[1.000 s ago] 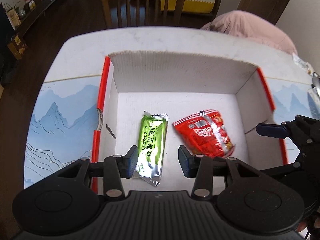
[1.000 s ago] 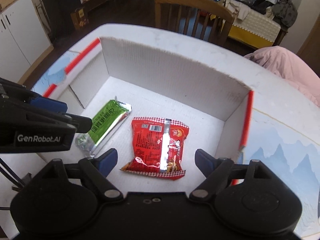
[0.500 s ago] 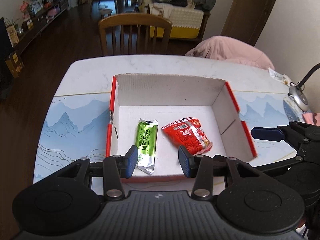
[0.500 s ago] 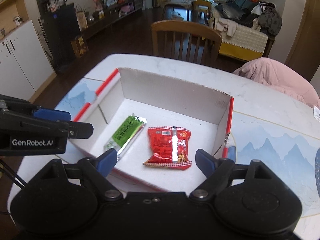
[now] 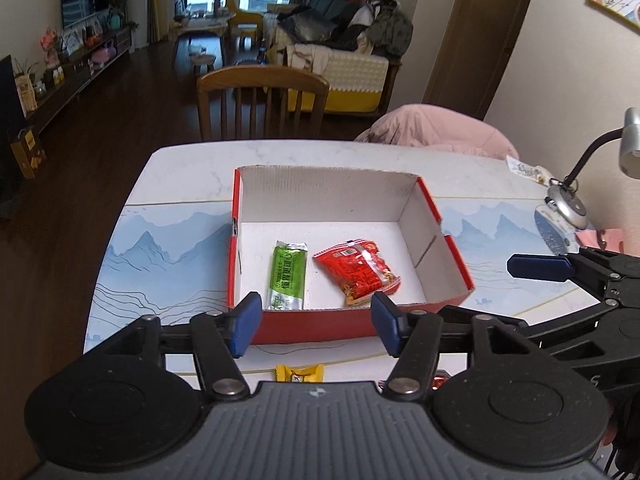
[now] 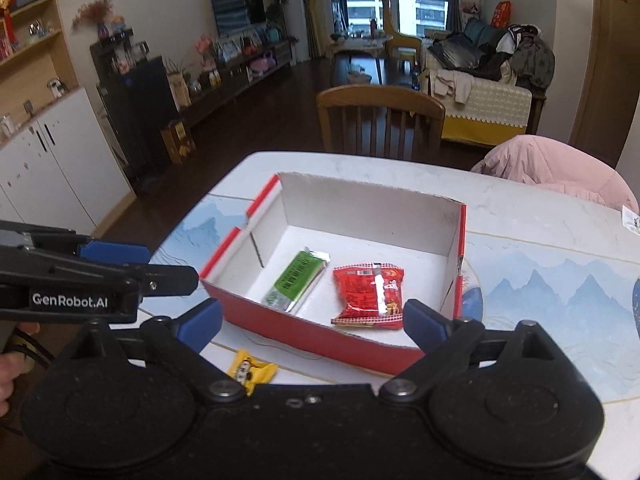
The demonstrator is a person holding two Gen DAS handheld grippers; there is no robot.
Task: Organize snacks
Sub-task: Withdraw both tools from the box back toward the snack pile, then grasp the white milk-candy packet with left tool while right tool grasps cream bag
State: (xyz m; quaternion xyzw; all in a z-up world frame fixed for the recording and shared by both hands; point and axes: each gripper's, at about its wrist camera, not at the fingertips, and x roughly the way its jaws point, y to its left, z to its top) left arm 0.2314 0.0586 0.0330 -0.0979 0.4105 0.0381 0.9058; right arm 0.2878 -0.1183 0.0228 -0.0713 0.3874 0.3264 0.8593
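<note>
A red cardboard box (image 5: 312, 326) with a white inside stands on the table, also in the right wrist view (image 6: 320, 336). In it lie a green snack bar (image 5: 289, 274) (image 6: 298, 278) and a red snack bag (image 5: 356, 270) (image 6: 370, 290), side by side. A yellow candy (image 5: 299, 374) (image 6: 250, 370) lies on the table in front of the box. My left gripper (image 5: 316, 326) is open and empty, held before the box's near wall. My right gripper (image 6: 314, 322) is open and empty, also on the near side of the box.
The table (image 5: 280, 156) has a blue mountain-print mat (image 5: 160, 256). A wooden chair (image 5: 262, 106) stands at the far side, a pink cushion (image 5: 436, 132) at the far right. A desk lamp (image 5: 568, 204) and a small packet (image 5: 528, 170) are at the right edge.
Both grippers have pulled back and up from inside the box to its near side. The left gripper has opened wider. The yellow candy has come into view.
</note>
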